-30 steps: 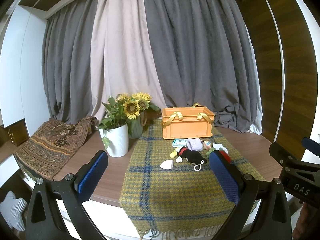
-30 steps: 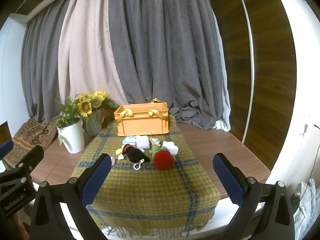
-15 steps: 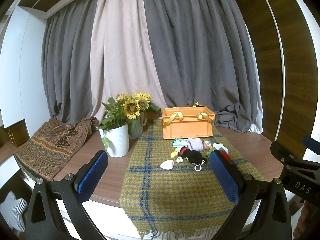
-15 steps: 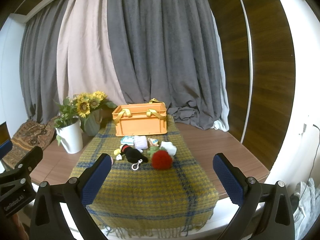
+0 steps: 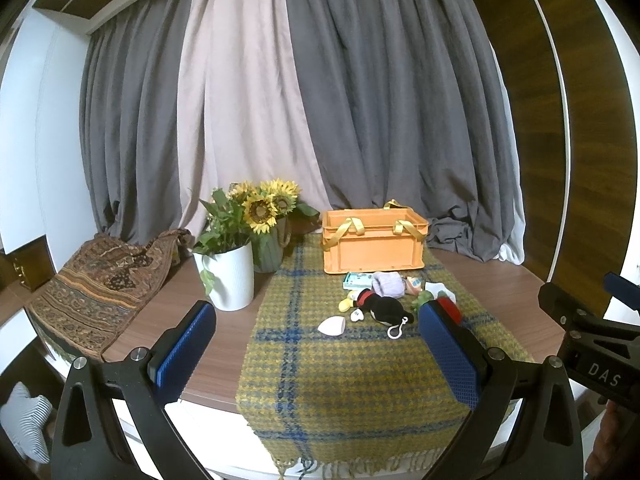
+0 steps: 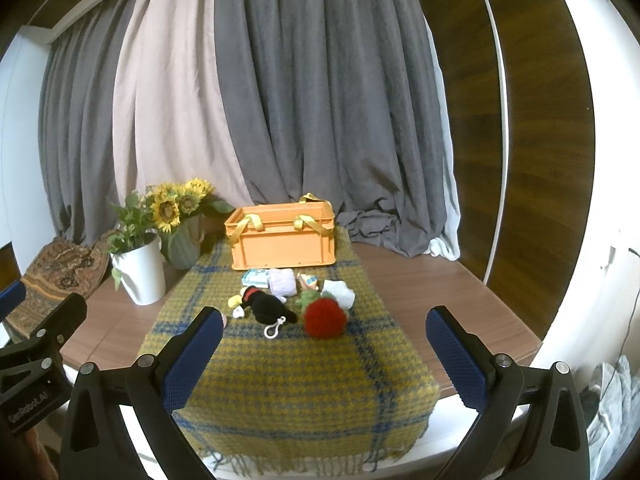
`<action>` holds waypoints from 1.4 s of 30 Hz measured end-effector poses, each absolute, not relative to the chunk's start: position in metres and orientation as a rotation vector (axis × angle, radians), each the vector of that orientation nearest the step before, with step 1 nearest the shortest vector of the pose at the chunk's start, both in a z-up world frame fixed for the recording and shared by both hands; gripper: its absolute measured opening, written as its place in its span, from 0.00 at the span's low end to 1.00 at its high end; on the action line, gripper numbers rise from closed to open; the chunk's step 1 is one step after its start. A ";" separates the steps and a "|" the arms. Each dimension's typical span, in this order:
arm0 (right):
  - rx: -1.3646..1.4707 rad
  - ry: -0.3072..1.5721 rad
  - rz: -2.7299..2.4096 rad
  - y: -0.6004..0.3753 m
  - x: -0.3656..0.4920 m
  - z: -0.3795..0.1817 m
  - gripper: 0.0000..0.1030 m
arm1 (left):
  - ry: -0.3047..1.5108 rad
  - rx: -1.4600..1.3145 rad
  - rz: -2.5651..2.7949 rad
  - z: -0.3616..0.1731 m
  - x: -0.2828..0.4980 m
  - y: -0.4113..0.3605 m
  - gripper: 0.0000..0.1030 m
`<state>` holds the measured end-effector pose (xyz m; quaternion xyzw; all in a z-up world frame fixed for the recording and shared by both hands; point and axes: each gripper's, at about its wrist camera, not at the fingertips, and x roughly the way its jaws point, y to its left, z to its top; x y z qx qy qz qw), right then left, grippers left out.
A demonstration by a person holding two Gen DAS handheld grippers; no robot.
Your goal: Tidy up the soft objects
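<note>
On the plaid runner (image 6: pixel 280 368) the black plush (image 6: pixel 269 307) lies angled, both hand-held grippers (image 5: pixel 316 354) (image 6: pixel 324 354) released.

The near half of the yellow-and-blue checked woven runner (image 6: pixel 280 376) lies bare, open ground up to the cluster of small plush toys (image 6: pixel 292 300). Behind them, the orange plastic crate with yellow strap handles (image 6: pixel 282 236) is open on top. Left, a white ribbed plant pot (image 5: pixel 230 276) and a green vase of sunflowers (image 5: pixel 268 220) crowd the runner's edge (the brown wooden counter (image 6: pixel 432 300) to the right is bare). Grey curtains (image 6: pixel 320 100) close off the back.
</note>
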<state>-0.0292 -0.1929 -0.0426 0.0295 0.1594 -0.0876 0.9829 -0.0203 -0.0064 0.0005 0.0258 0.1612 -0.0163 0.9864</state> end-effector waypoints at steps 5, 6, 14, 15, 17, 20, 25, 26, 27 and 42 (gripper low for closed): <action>0.061 0.338 -0.178 -0.192 -0.020 -0.045 1.00 | 0.341 0.055 -0.043 -0.004 -0.011 -0.007 1.00; 0.061 0.342 -0.177 -0.192 -0.017 -0.045 1.00 | 0.344 0.055 -0.044 -0.005 -0.009 -0.007 1.00; 0.073 0.381 -0.172 -0.191 0.002 -0.049 1.00 | 0.379 0.055 -0.063 -0.016 0.011 -0.007 1.00; 0.074 0.385 -0.174 -0.190 0.005 -0.050 1.00 | 0.385 0.055 -0.065 -0.017 0.014 -0.006 1.00; 0.077 0.394 -0.177 -0.190 0.011 -0.052 1.00 | 0.397 0.052 -0.073 -0.022 0.022 -0.005 1.00; 0.085 0.412 -0.184 -0.188 0.022 -0.057 1.00 | 0.412 0.058 -0.077 -0.029 0.034 -0.005 1.00; 0.092 0.450 -0.196 -0.185 0.048 -0.069 1.00 | 0.449 0.068 -0.085 -0.042 0.062 -0.001 1.00; 0.094 0.457 -0.197 -0.185 0.053 -0.072 1.00 | 0.457 0.070 -0.088 -0.045 0.068 0.000 1.00; 0.097 0.462 -0.197 -0.184 0.059 -0.074 1.00 | 0.468 0.074 -0.093 -0.047 0.077 0.001 1.00; 0.140 0.583 -0.243 -0.179 0.161 -0.115 1.00 | 0.611 0.085 -0.181 -0.090 0.186 0.004 0.96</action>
